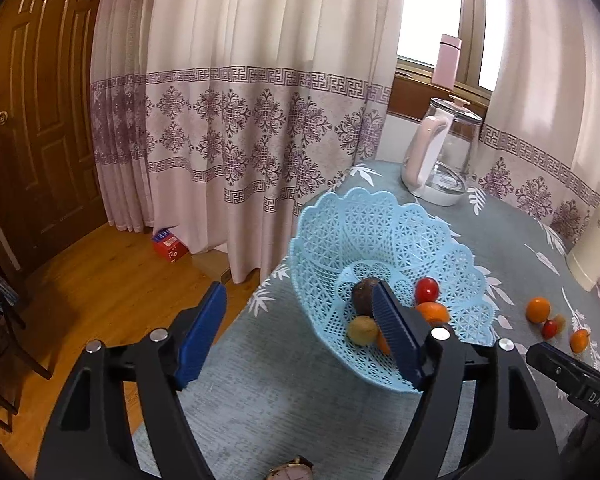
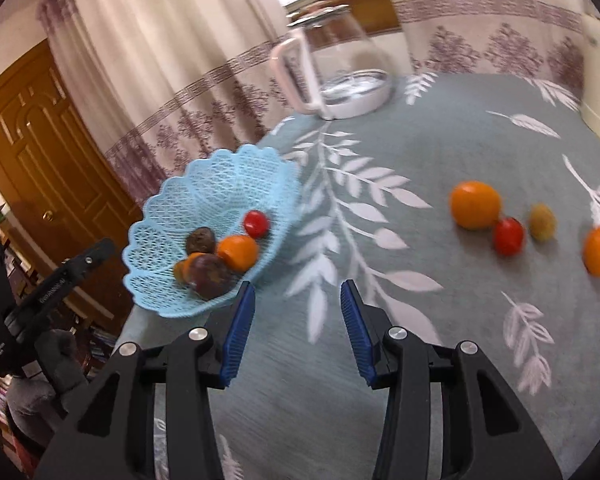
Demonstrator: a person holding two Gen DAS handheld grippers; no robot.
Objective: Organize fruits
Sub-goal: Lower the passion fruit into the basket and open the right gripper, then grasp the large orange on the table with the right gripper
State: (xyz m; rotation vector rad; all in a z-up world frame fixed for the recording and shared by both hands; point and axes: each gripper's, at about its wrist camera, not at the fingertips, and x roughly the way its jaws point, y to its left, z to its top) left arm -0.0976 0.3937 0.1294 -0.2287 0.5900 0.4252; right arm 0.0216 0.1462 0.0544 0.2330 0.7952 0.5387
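Both claws — left claw (image 1: 300, 336), right claw (image 2: 298, 332) — agape over leaf-print tablecloth (image 2: 440, 152), curtains (image 1: 240, 100) behind

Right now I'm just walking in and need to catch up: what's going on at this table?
A person holding two grippers is sorting fruit into a blue basket on the table. Several pieces already lie in it, including an orange and a tomato. Four more wait loose on the cloth: two oranges, a tomato and a small yellowish fruit. The left gripper and right gripper are both open and empty.
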